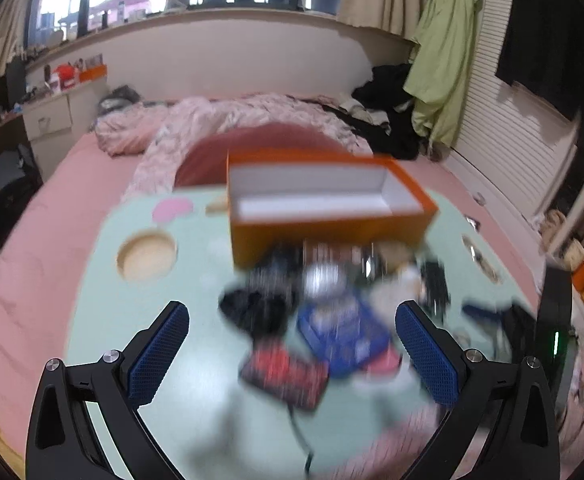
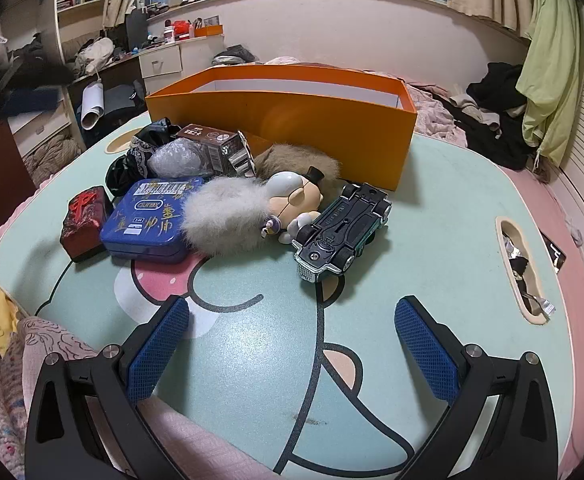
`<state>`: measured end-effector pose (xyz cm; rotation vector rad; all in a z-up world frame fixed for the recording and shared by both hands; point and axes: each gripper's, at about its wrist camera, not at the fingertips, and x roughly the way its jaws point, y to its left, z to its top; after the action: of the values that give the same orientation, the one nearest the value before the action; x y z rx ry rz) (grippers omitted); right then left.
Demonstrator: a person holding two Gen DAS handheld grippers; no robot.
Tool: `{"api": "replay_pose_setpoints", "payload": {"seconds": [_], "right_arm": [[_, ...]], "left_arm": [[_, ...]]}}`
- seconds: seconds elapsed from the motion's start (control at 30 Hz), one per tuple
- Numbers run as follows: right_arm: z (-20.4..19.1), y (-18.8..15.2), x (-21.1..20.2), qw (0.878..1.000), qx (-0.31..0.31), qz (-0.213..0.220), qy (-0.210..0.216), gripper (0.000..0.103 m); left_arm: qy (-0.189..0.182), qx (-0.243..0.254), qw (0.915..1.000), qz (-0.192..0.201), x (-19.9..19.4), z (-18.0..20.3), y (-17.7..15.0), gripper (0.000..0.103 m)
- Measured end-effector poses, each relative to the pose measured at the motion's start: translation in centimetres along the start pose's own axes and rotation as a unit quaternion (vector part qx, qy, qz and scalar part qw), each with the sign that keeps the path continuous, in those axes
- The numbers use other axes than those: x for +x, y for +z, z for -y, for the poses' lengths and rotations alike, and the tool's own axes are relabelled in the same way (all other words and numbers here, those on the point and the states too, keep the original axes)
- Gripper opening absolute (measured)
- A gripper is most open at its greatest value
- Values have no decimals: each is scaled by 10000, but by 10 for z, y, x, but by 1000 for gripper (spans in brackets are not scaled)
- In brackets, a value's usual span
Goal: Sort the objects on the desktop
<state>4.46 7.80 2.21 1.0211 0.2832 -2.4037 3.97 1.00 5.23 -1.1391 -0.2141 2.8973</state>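
An open orange box (image 2: 292,120) (image 1: 324,216) stands at the back of a mint lap table (image 2: 432,240). In front of it lies a pile: a red block (image 2: 85,220) (image 1: 283,376), a blue tin (image 2: 151,216) (image 1: 344,332), a grey fur puff (image 2: 223,216), a small doll figure (image 2: 292,200), an upside-down toy car (image 2: 344,228), a brown carton (image 2: 215,148) and a black bag (image 2: 131,164) (image 1: 251,308). My right gripper (image 2: 292,320) is open, low over the near table, short of the pile. My left gripper (image 1: 292,324) is open above the pile; that view is blurred.
The table rests on a pink bed (image 1: 51,208) with a rumpled pink quilt (image 1: 219,120). A round cup recess (image 1: 145,256) sits at the table's left, a slot with wrappers (image 2: 522,268) at its right. A cluttered desk (image 2: 103,60) and hanging clothes (image 2: 548,60) flank the bed.
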Motion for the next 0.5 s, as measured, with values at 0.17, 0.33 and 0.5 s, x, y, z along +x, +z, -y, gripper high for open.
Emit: {"api": "replay_pose_setpoints", "payload": {"seconds": [0.17, 0.33, 0.5], "right_arm": [[0, 0, 0, 10000, 2, 0, 1, 103], [0, 0, 0, 10000, 2, 1, 0, 103], [-3, 1, 1, 10000, -9, -2, 0, 103]], "left_arm": [[-90, 119, 9989, -445, 20, 2, -42, 103], [278, 316, 9964, -738, 47, 11, -55, 103], [568, 336, 9958, -636, 48, 5, -55, 103]]}}
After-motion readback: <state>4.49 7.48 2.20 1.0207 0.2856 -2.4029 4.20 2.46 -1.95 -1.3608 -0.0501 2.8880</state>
